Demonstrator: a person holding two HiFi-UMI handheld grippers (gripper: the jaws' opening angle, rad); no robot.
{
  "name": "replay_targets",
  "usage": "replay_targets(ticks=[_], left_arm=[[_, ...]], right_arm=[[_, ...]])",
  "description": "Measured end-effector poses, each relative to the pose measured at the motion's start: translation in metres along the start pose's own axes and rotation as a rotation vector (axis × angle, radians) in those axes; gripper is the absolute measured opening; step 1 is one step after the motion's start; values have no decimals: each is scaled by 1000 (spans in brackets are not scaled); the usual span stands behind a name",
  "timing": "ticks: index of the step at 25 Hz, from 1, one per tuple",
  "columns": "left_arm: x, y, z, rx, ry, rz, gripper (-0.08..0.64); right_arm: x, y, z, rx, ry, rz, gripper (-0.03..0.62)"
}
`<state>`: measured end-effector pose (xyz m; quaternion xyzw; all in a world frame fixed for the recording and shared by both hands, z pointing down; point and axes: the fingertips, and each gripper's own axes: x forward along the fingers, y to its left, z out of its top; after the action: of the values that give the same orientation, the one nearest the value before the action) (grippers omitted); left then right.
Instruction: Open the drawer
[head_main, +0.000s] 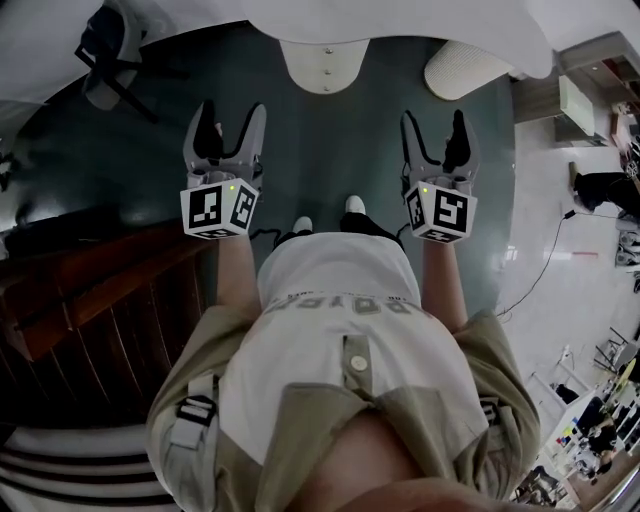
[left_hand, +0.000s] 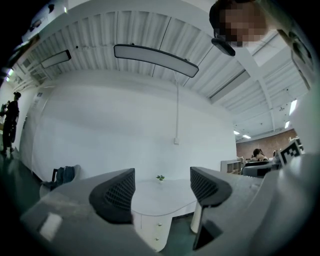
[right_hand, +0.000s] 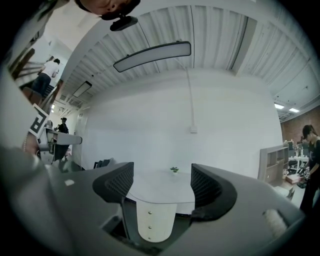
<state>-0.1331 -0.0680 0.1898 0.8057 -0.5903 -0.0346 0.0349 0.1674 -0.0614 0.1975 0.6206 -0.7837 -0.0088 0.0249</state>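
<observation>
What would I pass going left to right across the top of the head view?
Black chair → left tongs → white drawer unit → right tongs.

- Drawer unit stands under the table's near edge, ahead of both grippers.
- Left gripper and right gripper are side by side.
- Plant sits by the table's far edge.
- Chair stands left of the table.

Bare floor lies open between my left tool, my right tool and the drawer pedestal ahead. The tabletop overhangs the pedestal. A round leg stands to its right. A dark wooden structure crowds my left, and a chair stands beyond it.
</observation>
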Motion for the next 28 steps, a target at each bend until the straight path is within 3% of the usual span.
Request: replay_targets(ticks=[8,14,20,28], left_arm=[[37,-61,-8,10,36,71,347],[47,-82,-19,14,57,114,347],[52,-70,-36,1,79,147,347],[82,-44,-73,17,88,112,347]], right_arm=[[34,-61,-8,31,11,96,348],[65,-66,-36,45,58,166,348],[99,-45,-78,65,128,198,336],[151,-6,-146,11,183,226,336]])
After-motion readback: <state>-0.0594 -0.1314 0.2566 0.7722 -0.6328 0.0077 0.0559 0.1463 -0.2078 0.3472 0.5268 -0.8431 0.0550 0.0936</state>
